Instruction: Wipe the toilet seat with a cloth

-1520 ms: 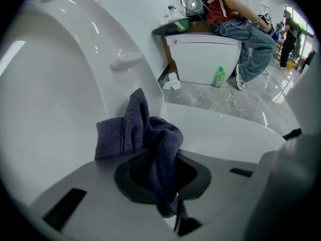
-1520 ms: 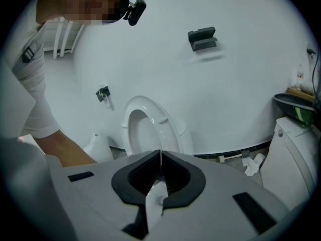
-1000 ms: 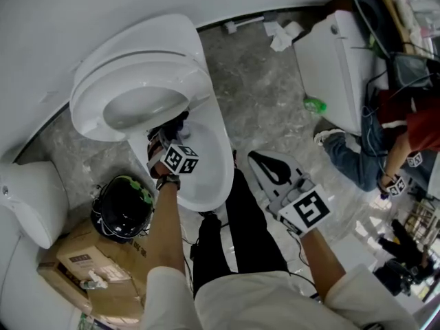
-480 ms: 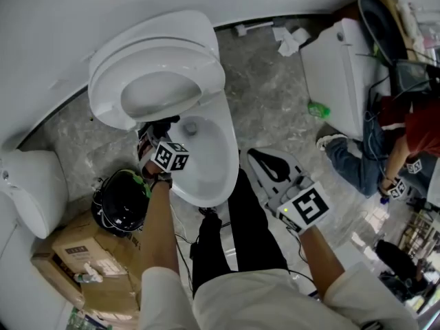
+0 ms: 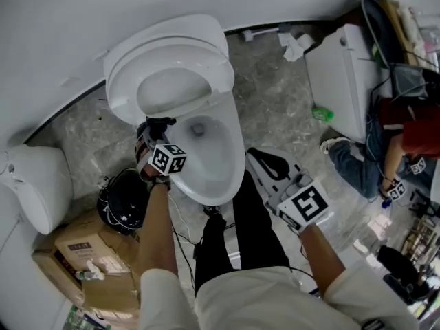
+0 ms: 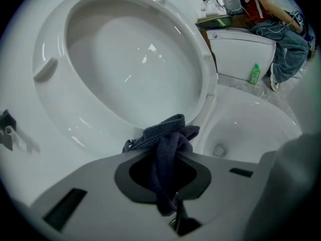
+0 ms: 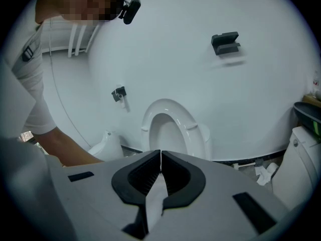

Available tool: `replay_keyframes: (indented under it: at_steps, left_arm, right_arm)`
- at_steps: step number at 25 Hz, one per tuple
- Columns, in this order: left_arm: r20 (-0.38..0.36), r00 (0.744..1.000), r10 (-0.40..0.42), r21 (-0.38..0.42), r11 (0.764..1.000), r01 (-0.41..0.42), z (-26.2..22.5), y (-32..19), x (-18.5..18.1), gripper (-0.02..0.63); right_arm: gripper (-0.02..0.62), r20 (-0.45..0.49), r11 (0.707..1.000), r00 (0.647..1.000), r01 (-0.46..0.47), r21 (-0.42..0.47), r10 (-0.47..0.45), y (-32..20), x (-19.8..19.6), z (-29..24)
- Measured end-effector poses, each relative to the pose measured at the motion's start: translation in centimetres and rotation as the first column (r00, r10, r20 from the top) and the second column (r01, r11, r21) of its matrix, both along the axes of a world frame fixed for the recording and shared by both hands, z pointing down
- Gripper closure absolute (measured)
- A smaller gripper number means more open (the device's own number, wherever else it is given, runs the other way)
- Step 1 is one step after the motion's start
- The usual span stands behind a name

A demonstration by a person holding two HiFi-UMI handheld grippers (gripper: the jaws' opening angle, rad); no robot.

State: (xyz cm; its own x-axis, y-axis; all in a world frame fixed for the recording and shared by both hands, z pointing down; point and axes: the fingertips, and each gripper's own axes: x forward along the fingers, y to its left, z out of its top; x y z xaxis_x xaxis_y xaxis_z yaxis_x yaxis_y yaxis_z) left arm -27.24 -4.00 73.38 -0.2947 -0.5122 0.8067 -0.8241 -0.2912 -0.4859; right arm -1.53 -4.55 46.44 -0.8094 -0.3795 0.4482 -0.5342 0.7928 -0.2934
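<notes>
Dark cloth (image 6: 168, 132) clamped in left claw (image 6: 168, 153), near edge of raised seat (image 6: 203, 69); right claw (image 7: 160, 153) closed, empty.

Left claw (image 5: 152, 137) with cloth (image 5: 160, 122) near seat (image 5: 125, 91)

Left claw (image 5: 155, 129) angled down, clamped on cloth (image 6: 168, 134); right claw (image 5: 256, 157) closed, empty.

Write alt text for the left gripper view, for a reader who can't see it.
The left gripper is shut on a bunched dark blue-grey cloth, close to the raised white toilet seat. The open white toilet bowl lies to the right, with a small green bottle on the floor beyond.
</notes>
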Motion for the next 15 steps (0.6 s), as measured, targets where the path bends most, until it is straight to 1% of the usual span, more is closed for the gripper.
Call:
replay_keyframes:
  at_steps: [8,15]
  left_arm:
    - [0.022,0.999,0.047,0.038,0.998,-0.047,-2.8,-0.3,-0.1,0.574]
    - [0.050,0.998,0.039,0.088,0.995,-0.043,-6.1,-1.5,-1.1,0.574]
  right_arm:
    - [0.566,0.020,1.000,1.000,0.010,0.028,-0.010,0.5,-0.8,-1.7]
    - [0.566,0.022,0.999,1.000,0.011,0.043,-0.012,0.2,-0.2,-3.4]
